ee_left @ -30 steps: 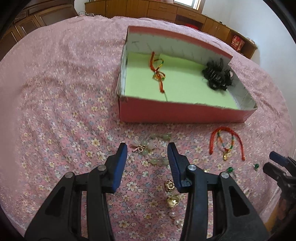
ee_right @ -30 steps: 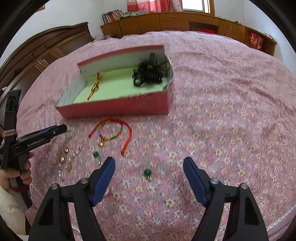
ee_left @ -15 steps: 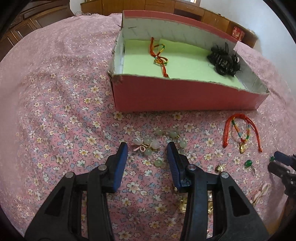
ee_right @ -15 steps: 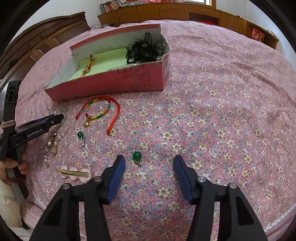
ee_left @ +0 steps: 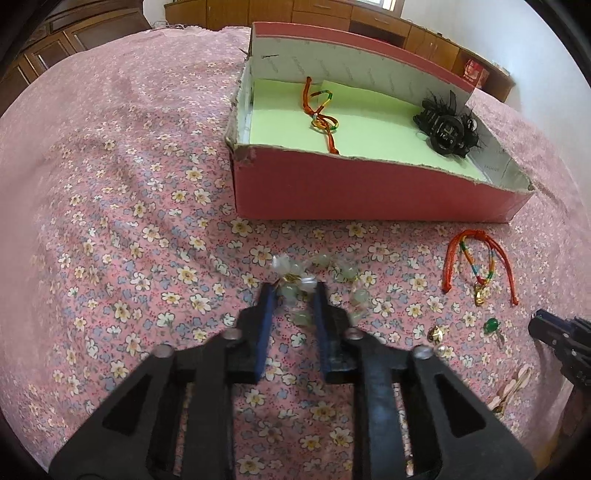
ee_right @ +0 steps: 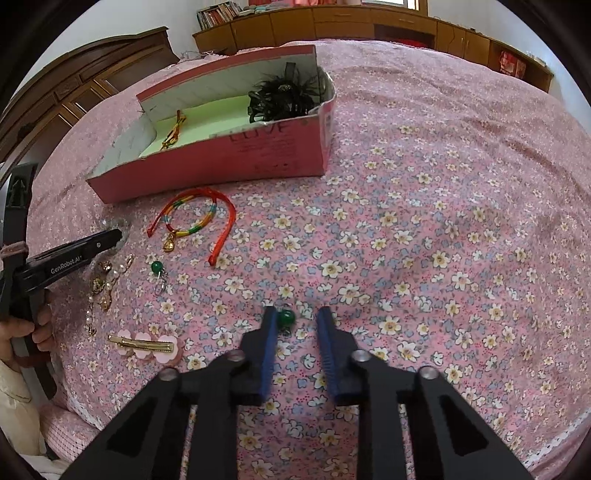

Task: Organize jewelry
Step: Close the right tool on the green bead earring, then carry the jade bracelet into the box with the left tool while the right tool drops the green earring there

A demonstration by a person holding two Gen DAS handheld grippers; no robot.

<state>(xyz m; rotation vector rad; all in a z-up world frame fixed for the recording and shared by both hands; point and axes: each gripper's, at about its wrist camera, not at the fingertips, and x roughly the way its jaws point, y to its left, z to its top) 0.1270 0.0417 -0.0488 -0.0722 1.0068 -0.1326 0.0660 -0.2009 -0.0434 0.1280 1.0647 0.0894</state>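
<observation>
A pink box [ee_left: 369,192] [ee_right: 236,162] with a green floor holds a red cord bracelet [ee_left: 321,110] and a black hair clip [ee_left: 445,127]. My left gripper [ee_left: 294,290] is partly closed, its jaws around part of a pale green bead bracelet [ee_left: 317,284] on the bedspread. My right gripper [ee_right: 294,315] is partly closed around a green bead earring [ee_right: 286,318], which touches the left jaw. Another red cord bracelet [ee_right: 192,218] [ee_left: 476,266], a second green earring [ee_right: 157,267], gold pieces [ee_right: 103,280] and a pink flower hair clip [ee_right: 147,345] lie loose.
Everything rests on a pink flowered bedspread [ee_right: 443,221]. Wooden cabinets [ee_right: 369,18] line the far wall. A dark wooden headboard [ee_right: 74,96] stands at the left of the right wrist view. The person's hand [ee_right: 33,328] holds the left gripper.
Both grippers have come down to the bedspread and narrowed. The left jaws now straddle the pale bead bracelet; the right jaws now straddle the green bead earring.
</observation>
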